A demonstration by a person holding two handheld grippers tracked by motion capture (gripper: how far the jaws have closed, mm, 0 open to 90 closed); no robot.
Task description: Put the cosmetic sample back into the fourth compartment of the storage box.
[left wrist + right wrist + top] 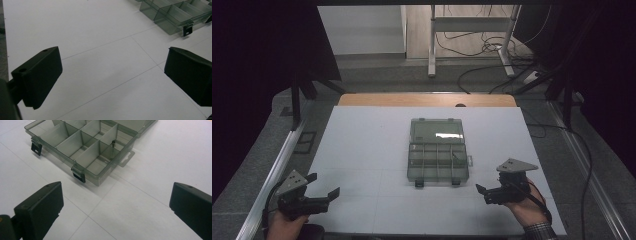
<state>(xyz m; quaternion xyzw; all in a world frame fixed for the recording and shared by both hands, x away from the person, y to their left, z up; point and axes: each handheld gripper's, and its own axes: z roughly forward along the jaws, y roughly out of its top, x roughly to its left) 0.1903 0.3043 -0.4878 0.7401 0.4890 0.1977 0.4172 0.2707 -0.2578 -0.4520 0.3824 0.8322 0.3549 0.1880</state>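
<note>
- The left gripper (323, 191) is hovering low over the white table (362, 150) with its jaws spread wide and nothing between them.
- The right gripper (482, 192) is doing the same on its side: in its own view the jaws are standing far apart and empty.
- The clear compartment box (438, 161) is sitting ahead of both grippers and between them, closer to the right one, with its lid (437, 130) lying open and flat on the far side.
- One small dark item, perhaps a screw (113, 143), is lying in a far compartment at the box's right end as the right gripper is looking at it; I cannot tell what it is for sure.
- Count: two grippers, one box, one lid, two black latches (79, 175) along the near edge, one small item; eight compartments, as far as I can make out.
- Risk: the box looks light, so a one-sided push is likely to be sliding it across the smooth table.
- Risk: a jaw coming in low could be catching a latch or the hanging tab (126, 159) and tipping the box, rolling the small item out.
</note>
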